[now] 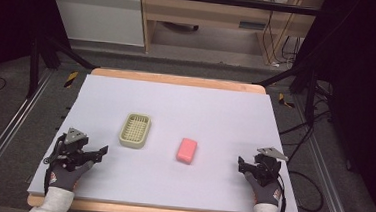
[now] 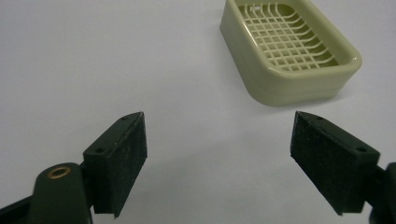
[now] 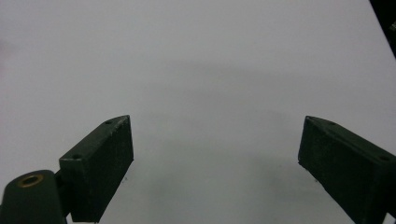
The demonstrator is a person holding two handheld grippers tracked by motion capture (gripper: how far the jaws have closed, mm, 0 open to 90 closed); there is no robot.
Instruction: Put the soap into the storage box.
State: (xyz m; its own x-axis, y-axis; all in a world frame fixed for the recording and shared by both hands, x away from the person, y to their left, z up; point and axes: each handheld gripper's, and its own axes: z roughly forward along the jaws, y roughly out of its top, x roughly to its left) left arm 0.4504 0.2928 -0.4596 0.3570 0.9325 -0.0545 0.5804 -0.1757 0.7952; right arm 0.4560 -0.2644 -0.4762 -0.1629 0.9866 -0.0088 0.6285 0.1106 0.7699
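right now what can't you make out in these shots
- Soap dish: its far end is cut off by the top edge of the left gripper view.
- Pink bar: too small in the high view to read any marking; its underside is hidden against the table.
- Right gripper: its view takes in bare table, so what lies ahead of the open jaws can't be told from there.

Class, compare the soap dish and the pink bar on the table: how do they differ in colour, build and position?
The soap dish is pale yellow-green; the pink bar is pink. The soap dish is an open tray with a grid floor and raised rim; the pink bar is a solid block. The soap dish lies nearer the left gripper, the pink bar nearer the right gripper. Both rest flat on the white table, untouched.
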